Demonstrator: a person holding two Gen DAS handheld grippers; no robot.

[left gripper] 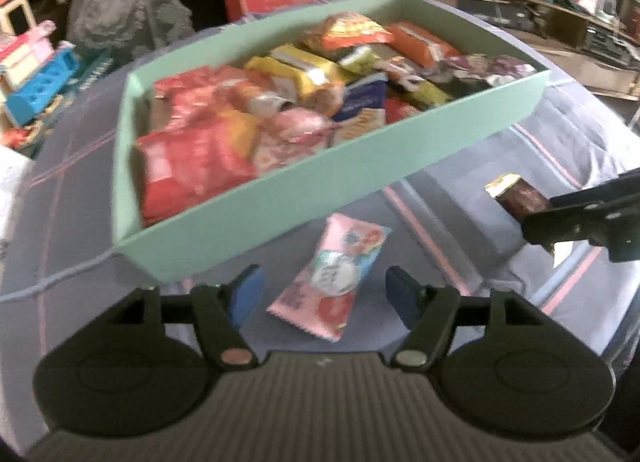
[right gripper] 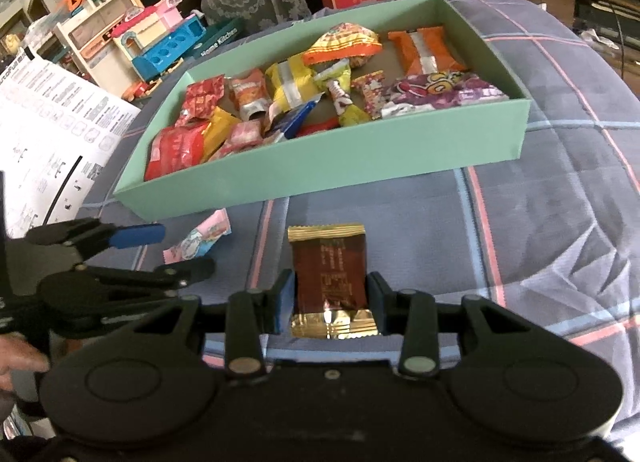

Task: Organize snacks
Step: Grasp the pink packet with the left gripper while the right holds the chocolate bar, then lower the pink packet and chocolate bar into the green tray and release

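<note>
While the right claw [right gripper: 331, 304] gripped a brown-and-gold bar [right gripper: 330, 278] by its sides, near end between the blue pads, the mint-green box [right gripper: 320, 162] of snacks sat just beyond it on a quilted plaid bedspread [right gripper: 540, 222]. Short of the box's near wall, a pink packet [left gripper: 330, 280] lay flat on the bedspread, and the left claw [left gripper: 322, 294] hung over it with jaws standing wide, the pads clear of the wrapper on either side. No earlier view showed how the packet came to lie there.

Judged from the scene, the step in hand was carrying the bar into the box. Doing it well likely meant lifting the bar clear of the box's near wall before moving forward, as the wall stood between claw and contents. A bare patch of box floor showed toward the far wall, beside an orange wrapper [right gripper: 426, 50]; releasing there would avoid piling onto the crowded near-left corner. The bar stuck out well ahead of the pads, so a level carry seemed wise. The left claw, close beside the right, would do best to stay over the pink packet and out of the path.
</note>
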